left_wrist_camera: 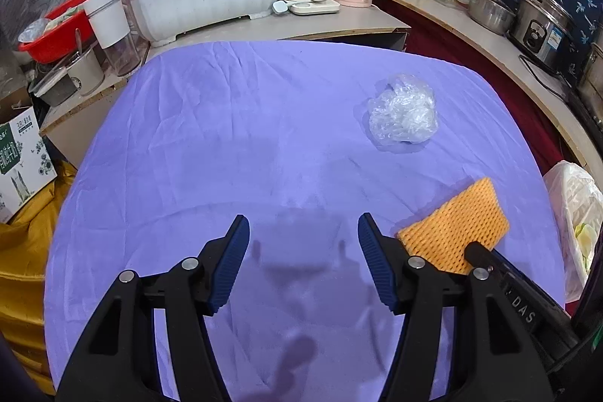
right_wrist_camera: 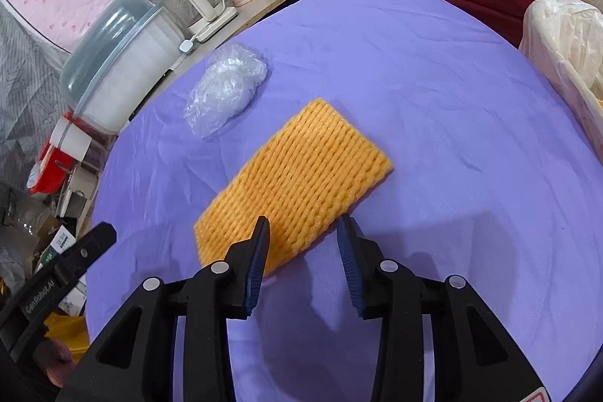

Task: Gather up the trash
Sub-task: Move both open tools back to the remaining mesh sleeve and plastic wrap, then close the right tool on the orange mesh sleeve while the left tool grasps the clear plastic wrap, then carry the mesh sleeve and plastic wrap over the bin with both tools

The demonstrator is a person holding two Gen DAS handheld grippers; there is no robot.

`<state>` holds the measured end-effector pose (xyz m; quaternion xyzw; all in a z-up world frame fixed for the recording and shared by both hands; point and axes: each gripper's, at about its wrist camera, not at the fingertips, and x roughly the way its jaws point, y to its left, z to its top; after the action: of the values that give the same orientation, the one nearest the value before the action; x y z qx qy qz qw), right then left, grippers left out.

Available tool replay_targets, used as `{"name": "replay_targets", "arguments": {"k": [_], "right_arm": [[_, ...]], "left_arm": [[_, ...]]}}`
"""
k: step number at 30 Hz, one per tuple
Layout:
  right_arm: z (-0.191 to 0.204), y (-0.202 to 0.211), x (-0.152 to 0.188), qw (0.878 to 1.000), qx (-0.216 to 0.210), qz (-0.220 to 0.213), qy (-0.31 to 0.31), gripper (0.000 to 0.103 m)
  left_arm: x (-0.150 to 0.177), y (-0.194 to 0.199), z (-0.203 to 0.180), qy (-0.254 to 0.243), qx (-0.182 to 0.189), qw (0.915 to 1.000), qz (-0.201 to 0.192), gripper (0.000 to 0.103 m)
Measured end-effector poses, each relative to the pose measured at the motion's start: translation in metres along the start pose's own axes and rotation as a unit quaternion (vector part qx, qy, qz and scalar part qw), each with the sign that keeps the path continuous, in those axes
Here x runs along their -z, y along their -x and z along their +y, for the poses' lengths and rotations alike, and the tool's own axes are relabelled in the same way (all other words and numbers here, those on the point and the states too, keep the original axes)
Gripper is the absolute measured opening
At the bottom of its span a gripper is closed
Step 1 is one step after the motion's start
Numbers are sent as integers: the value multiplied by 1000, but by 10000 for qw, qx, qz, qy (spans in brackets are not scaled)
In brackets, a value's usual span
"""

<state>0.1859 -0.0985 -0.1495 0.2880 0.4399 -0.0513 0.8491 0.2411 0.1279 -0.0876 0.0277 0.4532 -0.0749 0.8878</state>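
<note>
- Two pieces of trash lie on the purple cloth (left_wrist_camera: 226,138): an orange foam net (right_wrist_camera: 297,179) and, at its 11 o'clock, well apart, a crumpled clear plastic bag (right_wrist_camera: 226,85).
- Right gripper (right_wrist_camera: 303,225) hangs over the net's near edge, jaws partly apart and opening, pads not pressing it.
- Left gripper (left_wrist_camera: 303,225) gapes wide over bare cloth, empty.
- At 3 o'clock a white-lined bin (right_wrist_camera: 565,55) is cut off; its contents are unclear.
</note>
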Motion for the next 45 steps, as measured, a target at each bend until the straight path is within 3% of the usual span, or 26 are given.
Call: {"name": "replay_targets", "arguments": {"k": [3, 5, 8, 19, 34, 36, 41, 45], "right_arm": [[1, -4, -5, 10000, 24, -40, 12, 35], [3, -9, -7, 10000, 67, -16, 38, 17], [1, -10, -9, 10000, 5, -34, 10, 10], [-27, 20, -42, 9984, 47, -545, -164, 9], [-60, 7, -103, 9968, -65, -767, -223, 9], [-60, 2, -107, 9969, -78, -755, -214, 9], [-59, -5, -109, 9971, -109, -719, -215, 9], [-59, 0, -105, 9968, -130, -747, -262, 9]], "left_arm": [[-1, -3, 0, 4, 25, 10000, 9, 57], [-3, -7, -2, 2, 31, 10000, 30, 57], [-6, -11, -6, -5, 41, 10000, 48, 57], [-33, -26, -48, -123, 195, 9997, -43, 69], [-80, -99, -105, -266, 206, 9994, 71, 70], [-81, -105, -108, -269, 222, 9993, 100, 67], [-78, -109, -112, -332, 308, 9987, 222, 33], [-72, -97, -114, -389, 292, 9987, 178, 27]]}}
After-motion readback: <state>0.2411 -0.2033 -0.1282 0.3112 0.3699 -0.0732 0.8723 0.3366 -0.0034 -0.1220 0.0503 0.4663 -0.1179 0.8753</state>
